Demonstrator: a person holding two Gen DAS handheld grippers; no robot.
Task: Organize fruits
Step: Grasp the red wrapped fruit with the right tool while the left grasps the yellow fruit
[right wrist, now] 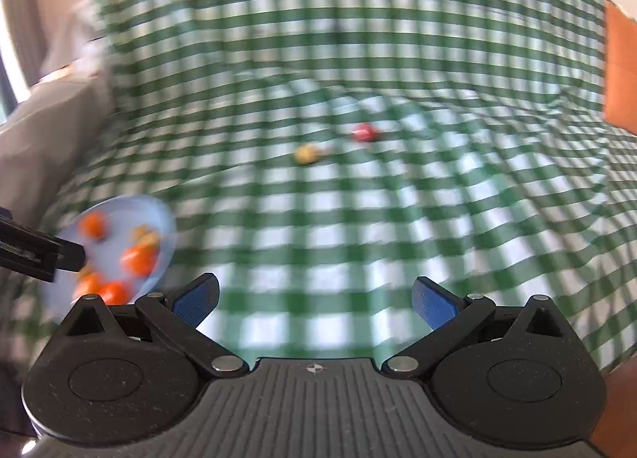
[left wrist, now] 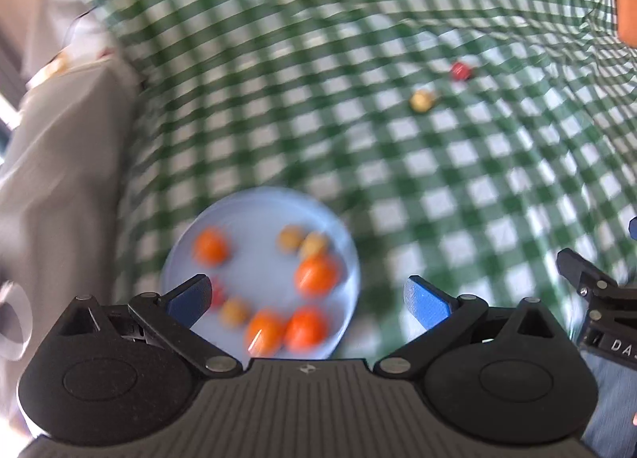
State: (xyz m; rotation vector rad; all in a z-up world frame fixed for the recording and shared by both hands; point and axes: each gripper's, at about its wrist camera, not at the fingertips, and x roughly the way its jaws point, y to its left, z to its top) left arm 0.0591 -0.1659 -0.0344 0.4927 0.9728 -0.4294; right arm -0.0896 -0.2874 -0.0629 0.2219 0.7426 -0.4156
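Observation:
A light blue plate [left wrist: 254, 211] lies on the green checked cloth and holds several orange fruits [left wrist: 317, 274], several small tan fruits [left wrist: 290, 238] and a red one half hidden behind a finger. My left gripper [left wrist: 308, 294] hangs open just above the plate's near side, nothing between its fingers. Farther out on the cloth lie a small yellow fruit [left wrist: 422, 100] and a red fruit [left wrist: 462, 71]. In the right wrist view the plate [right wrist: 155, 215] is at the lower left, and the yellow fruit [right wrist: 306, 153] and red fruit [right wrist: 364, 132] sit ahead. My right gripper [right wrist: 314, 300] is open and empty.
The green and white checked cloth [right wrist: 358, 219] covers the whole table. A grey covered seat [left wrist: 59, 163] stands beside the table on the left. An orange object [right wrist: 621, 71] sits at the far right edge. The right gripper's body [left wrist: 597, 298] shows at the left view's right margin.

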